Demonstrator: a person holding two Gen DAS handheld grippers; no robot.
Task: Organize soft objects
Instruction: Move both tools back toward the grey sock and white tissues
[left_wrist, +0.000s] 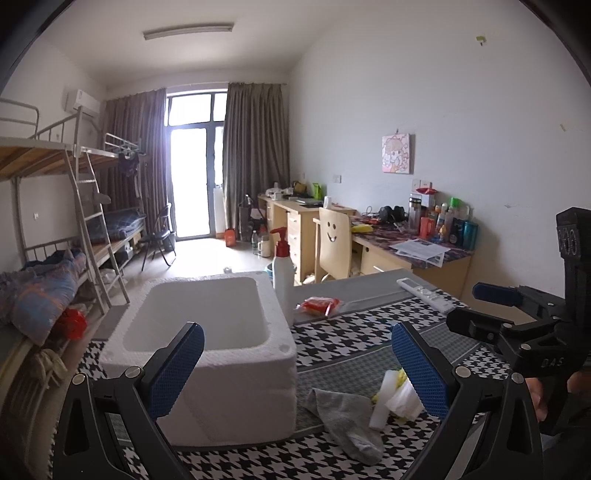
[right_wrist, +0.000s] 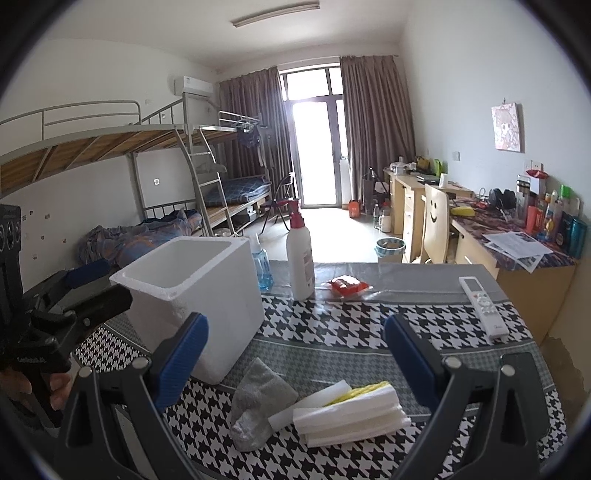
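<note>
Daylight is flooding through the balcony door (right_wrist: 314, 147), blowing out the glass; fisheye distortion is bending the edges, with corners vignetting black.

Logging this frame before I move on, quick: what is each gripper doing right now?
Left gripper: open, holding nothing, above the table by the foam box.
Right gripper: open, holding nothing, above the sock.

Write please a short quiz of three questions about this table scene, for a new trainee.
1. True or false: the white foam box already holds the grey sock.
2. What lies just right of the sock? A) stacked white foam sheets B) a book
3. Fill in: both the left claw and right claw are ____.

Key: 1 false; 2 A; 3 open
</note>
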